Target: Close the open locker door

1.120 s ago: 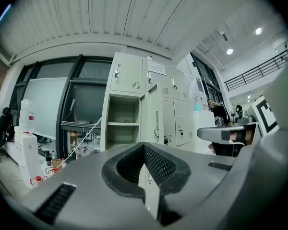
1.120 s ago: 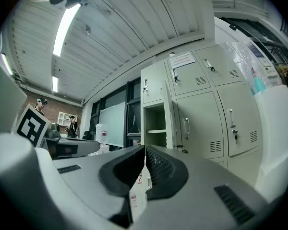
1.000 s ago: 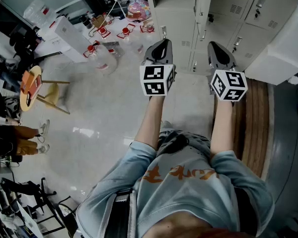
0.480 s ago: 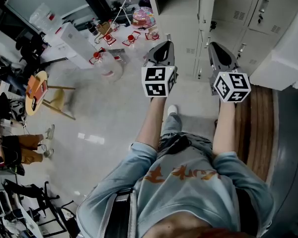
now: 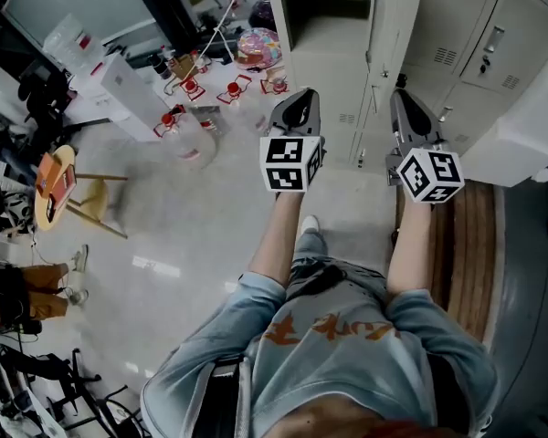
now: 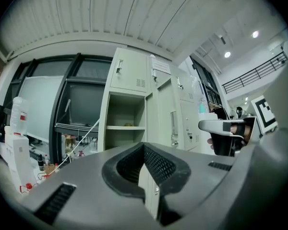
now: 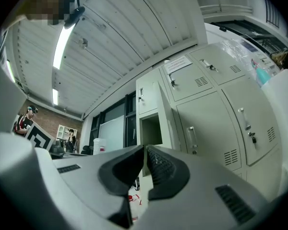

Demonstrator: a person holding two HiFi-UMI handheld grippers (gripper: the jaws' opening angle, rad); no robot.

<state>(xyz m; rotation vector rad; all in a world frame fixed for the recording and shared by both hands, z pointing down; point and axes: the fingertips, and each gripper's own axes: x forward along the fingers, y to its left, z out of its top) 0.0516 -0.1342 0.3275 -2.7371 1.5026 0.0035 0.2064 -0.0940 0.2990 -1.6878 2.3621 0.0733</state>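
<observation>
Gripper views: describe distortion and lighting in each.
Left gripper view: heavy fisheye with black corners, the open locker leaning inward, spot lamps bright at upper right. Right gripper view: same fisheye, ceiling tube light blown out to white.

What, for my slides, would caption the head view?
Left gripper and right gripper, both shut, empty, facing the open locker door.

Head view looks down; both gripper views face the lockers [image 6: 130, 75].
</observation>
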